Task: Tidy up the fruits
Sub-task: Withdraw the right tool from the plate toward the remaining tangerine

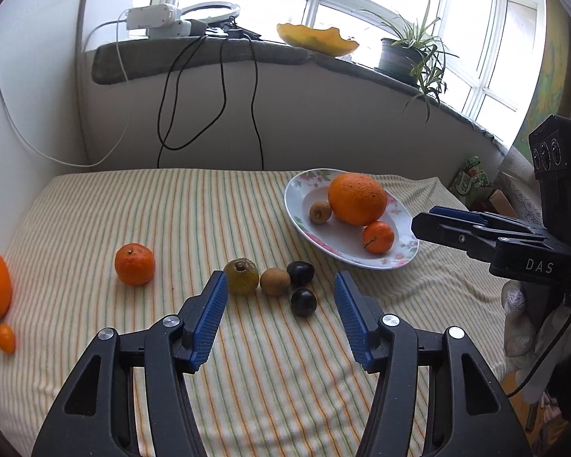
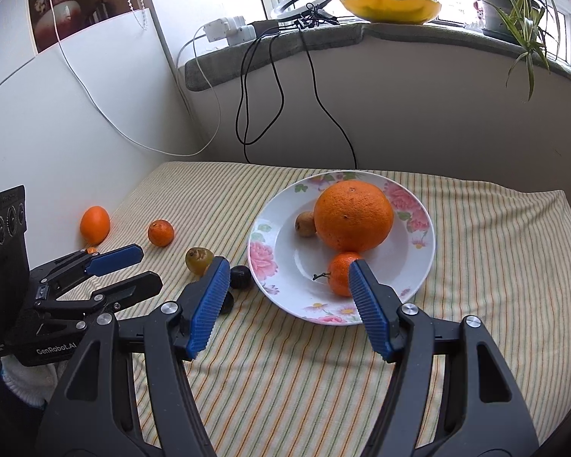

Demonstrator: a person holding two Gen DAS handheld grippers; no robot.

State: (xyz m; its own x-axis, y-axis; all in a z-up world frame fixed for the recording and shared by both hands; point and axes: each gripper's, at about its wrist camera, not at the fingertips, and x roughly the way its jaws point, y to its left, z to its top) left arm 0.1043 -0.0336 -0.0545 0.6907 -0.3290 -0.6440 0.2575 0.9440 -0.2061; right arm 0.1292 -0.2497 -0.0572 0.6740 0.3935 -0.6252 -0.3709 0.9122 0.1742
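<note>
While both tools hang above the striped cloth [image 1: 133, 205], each is spread wide and holds nothing. The left gripper [image 1: 279, 293] is the nearer one to the loose fruit: directly ahead of its gap lie a dark plum [image 1: 303, 302], a kiwi [image 1: 275, 281] and a second plum [image 1: 300, 273], touching in a cluster. The right gripper [image 2: 285, 280] faces the plate [image 2: 424, 251], farther right, which carries an orange [image 2: 353, 215] and two small fruits.
</note>
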